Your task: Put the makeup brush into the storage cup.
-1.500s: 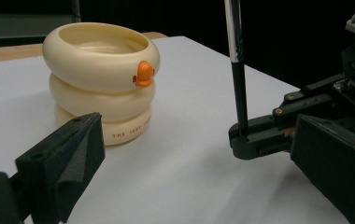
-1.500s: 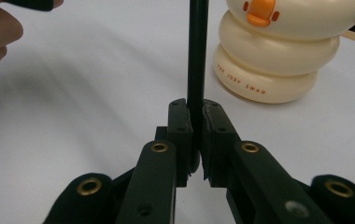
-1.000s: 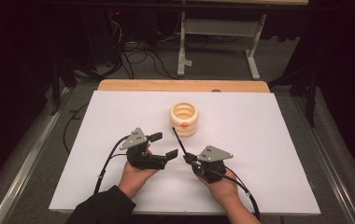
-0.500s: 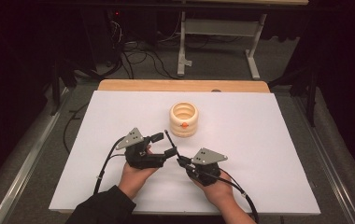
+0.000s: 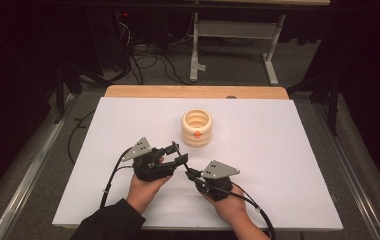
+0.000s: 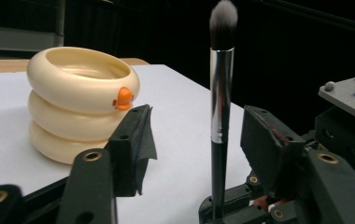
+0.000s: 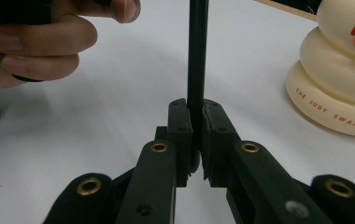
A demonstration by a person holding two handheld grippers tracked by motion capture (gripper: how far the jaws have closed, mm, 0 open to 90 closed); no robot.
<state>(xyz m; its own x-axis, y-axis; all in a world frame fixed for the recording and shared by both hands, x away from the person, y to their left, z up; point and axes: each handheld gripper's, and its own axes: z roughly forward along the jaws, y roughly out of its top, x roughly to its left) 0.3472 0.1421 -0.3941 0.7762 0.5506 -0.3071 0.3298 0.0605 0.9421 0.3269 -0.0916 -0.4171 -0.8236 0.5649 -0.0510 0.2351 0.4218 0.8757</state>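
Note:
A cream cup made of stacked rings, with a small orange beak, stands upright at the middle of the white board; it also appears in the left gripper view and the right gripper view. My right gripper is shut on the lower handle of a black makeup brush, held upright. The brush, silver ferrule and dark bristles up, stands between the spread jaws of my open left gripper without touching either. In the high view the left gripper and right gripper meet tip to tip in front of the cup.
The white board lies on a wooden table whose far edge shows behind the cup. The person's left hand is close to the brush. A metal stand and cables sit on the floor beyond.
The right gripper has carried the brush left and toward the left gripper; the brush now stands between the left gripper's jaws. The cup has not moved.

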